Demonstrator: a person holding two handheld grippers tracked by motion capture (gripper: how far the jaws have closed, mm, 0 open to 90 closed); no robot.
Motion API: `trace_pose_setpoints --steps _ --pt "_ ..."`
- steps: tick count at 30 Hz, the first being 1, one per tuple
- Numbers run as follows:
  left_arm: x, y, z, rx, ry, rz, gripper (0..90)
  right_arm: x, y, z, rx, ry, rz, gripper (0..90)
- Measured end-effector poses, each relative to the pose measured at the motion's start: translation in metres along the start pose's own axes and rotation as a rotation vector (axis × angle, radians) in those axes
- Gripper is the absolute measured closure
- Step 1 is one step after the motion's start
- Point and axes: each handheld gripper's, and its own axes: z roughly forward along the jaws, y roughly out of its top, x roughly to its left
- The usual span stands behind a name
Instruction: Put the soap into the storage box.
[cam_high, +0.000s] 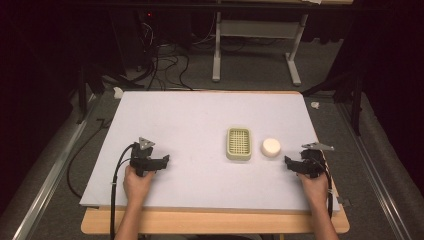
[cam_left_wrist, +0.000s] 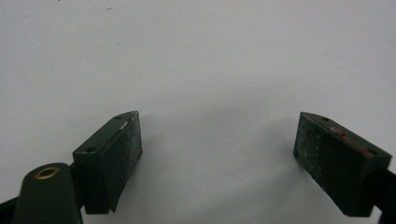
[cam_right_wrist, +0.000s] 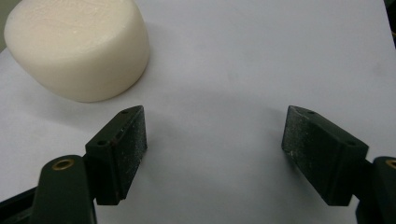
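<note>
Two grippers rest low over a desk (cam_high: 200, 115) covered by a pale sheet, one near each front corner. Left gripper (cam_high: 162, 161) sits toward the front-left corner, held by the person's left hand (cam_high: 137, 181); in the left gripper view its jaws stand wide apart over bare sheet, nothing between them. Right gripper (cam_high: 288, 162) sits near the right edge, toward the front, held by the right hand (cam_high: 315, 187); jaws apart, nothing between the pads. Soap dish (cam_high: 238, 143), pale green with a grid insert, lies right of the desk's centre. White round soap (cam_high: 271, 147) lies just beside the dish on its right, apart from it, flat on the sheet. Soap is close ahead of the right gripper's jaws, untouched; in the right gripper view it sits (cam_right_wrist: 79, 46) up and to the left of the left jaw, outside the gap.
</note>
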Motion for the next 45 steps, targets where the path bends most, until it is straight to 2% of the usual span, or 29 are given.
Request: trace_pose_setpoints --steps 10,12,13,18,20,27,45 --pt "0.0 0.0 0.0 0.0 0.0 0.0 15.8 0.0 0.0 -0.001 0.004 0.007 0.0 17.5" --pt "0.0 0.0 0.0 0.0 0.0 0.0 15.7 0.001 0.0 -0.004 -0.013 0.001 -0.007 18.2" --pt "0.0 0.0 0.0 0.0 0.0 0.0 15.8 0.003 -0.001 -0.008 -0.044 0.0 -0.016 19.1" --pt "0.0 0.0 0.0 0.0 0.0 0.0 15.8 0.005 -0.002 -0.014 -0.05 0.012 -0.026 19.2" --pt "0.0 0.0 0.0 0.0 0.0 0.0 15.7 0.008 -0.002 -0.019 -0.068 0.026 -0.035 19.2" --pt "0.0 0.0 0.0 0.0 0.0 0.0 15.8 0.019 -0.006 -0.028 -0.082 0.059 -0.037 19.1" --pt "0.0 0.0 0.0 0.001 -0.001 -0.001 15.7 0.041 -0.009 -0.037 -0.122 0.122 -0.075 17.7"
